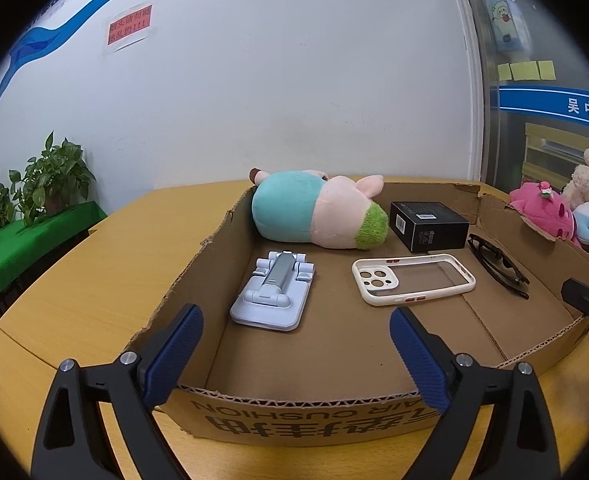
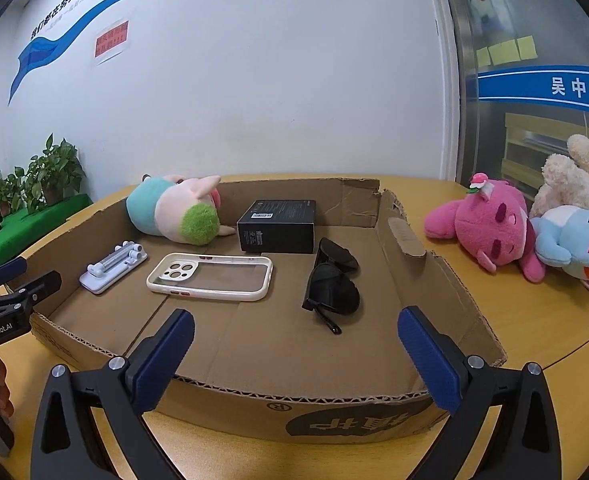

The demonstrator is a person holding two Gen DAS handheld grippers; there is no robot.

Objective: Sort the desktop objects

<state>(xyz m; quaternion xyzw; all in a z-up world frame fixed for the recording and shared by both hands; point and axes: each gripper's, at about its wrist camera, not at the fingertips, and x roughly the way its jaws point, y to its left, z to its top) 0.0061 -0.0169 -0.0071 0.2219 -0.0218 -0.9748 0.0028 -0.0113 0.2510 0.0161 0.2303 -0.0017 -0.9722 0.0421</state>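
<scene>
A shallow cardboard tray (image 1: 198,280) (image 2: 434,280) lies on the wooden table. In it are a pink, teal and green plush (image 1: 318,216) (image 2: 174,212), a black box (image 1: 428,220) (image 2: 278,226), a white phone case (image 1: 412,278) (image 2: 210,276), a pale blue folding phone stand (image 1: 272,294) (image 2: 112,262) and black sunglasses (image 1: 498,266) (image 2: 332,284). My left gripper (image 1: 296,322) hangs open over the tray's near edge, nothing between its fingers. My right gripper (image 2: 296,328) is open too, just short of the sunglasses.
A pink plush (image 2: 482,224) (image 1: 542,212), a blue plush (image 2: 570,244) and a cream plush (image 2: 570,184) lie on the table right of the tray. Potted plants (image 1: 50,180) stand on a green shelf at far left. A white wall rises behind the table (image 1: 74,292).
</scene>
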